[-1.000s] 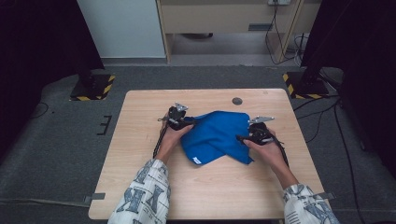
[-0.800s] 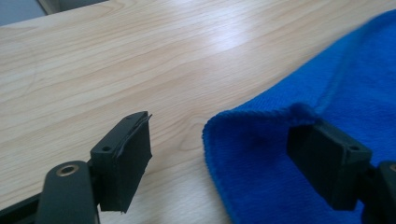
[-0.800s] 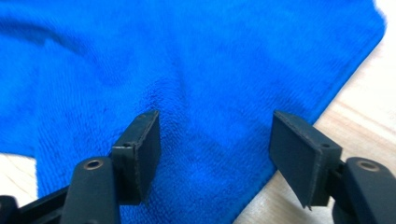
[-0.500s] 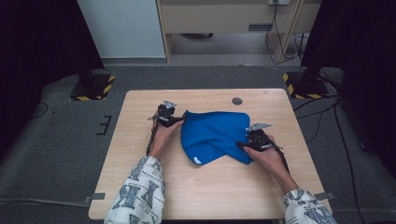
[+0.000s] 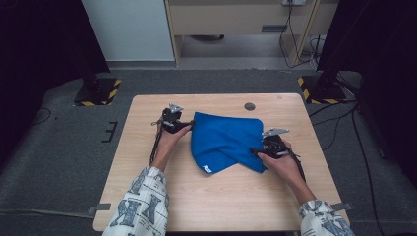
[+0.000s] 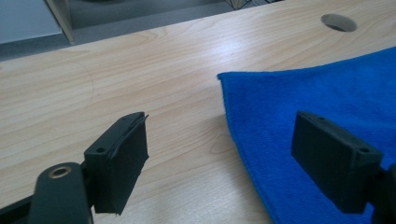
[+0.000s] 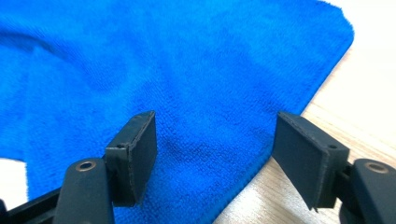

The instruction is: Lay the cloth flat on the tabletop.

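From above, the blue cloth (image 5: 225, 141) lies on the table (image 5: 147, 196) between the left gripper (image 5: 186, 126) and right gripper (image 5: 255, 151). In the left gripper view, its jaws have just been opening and hold nothing; the cloth's edge lies by the right-hand jaw. In the right gripper view, the jaws have just been opening, empty above the cloth's edge.

1. A light wooden table (image 5: 221, 196) stands on grey carpet floor (image 5: 64, 162).
2. The table has a round hole (image 5: 250, 106) near its far edge.
3. Two yellow-black striped stand bases (image 5: 96, 91) sit on the floor beyond it.
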A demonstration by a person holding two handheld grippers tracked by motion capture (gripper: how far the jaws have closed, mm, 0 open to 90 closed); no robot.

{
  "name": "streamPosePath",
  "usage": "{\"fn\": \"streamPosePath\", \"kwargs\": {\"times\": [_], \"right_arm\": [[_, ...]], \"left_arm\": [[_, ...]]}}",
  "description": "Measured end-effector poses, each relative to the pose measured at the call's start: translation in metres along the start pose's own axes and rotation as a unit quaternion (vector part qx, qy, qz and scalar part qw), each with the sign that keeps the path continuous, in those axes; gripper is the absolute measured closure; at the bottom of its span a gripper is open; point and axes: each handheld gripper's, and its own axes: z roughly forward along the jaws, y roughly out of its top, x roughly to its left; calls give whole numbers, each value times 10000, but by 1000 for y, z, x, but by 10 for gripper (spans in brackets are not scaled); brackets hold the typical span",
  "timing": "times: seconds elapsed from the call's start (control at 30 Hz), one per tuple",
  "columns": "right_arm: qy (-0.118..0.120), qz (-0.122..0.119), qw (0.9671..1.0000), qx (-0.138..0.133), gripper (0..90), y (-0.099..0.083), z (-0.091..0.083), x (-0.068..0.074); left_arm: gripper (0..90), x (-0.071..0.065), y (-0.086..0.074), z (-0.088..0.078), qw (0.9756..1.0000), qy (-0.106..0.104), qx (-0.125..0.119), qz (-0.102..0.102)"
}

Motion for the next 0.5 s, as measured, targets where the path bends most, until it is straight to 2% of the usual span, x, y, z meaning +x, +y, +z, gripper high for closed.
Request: {"fn": "streamPosePath", "kwargs": {"times": [0.27,0.33,0.5], "right_arm": [[19,10,9998,-179,270,4,-16,3],[10,-62,9997,-241,250,4,-22,5],[103,10,9994,-324,218,-1,-29,9]], "left_arm": [[163,-15,6,-17,9998,-91,-60,171],[163,-23,4,-24,9997,-126,-109,205],[153,-35,-3,-33,9992,-253,-106,301]]}}
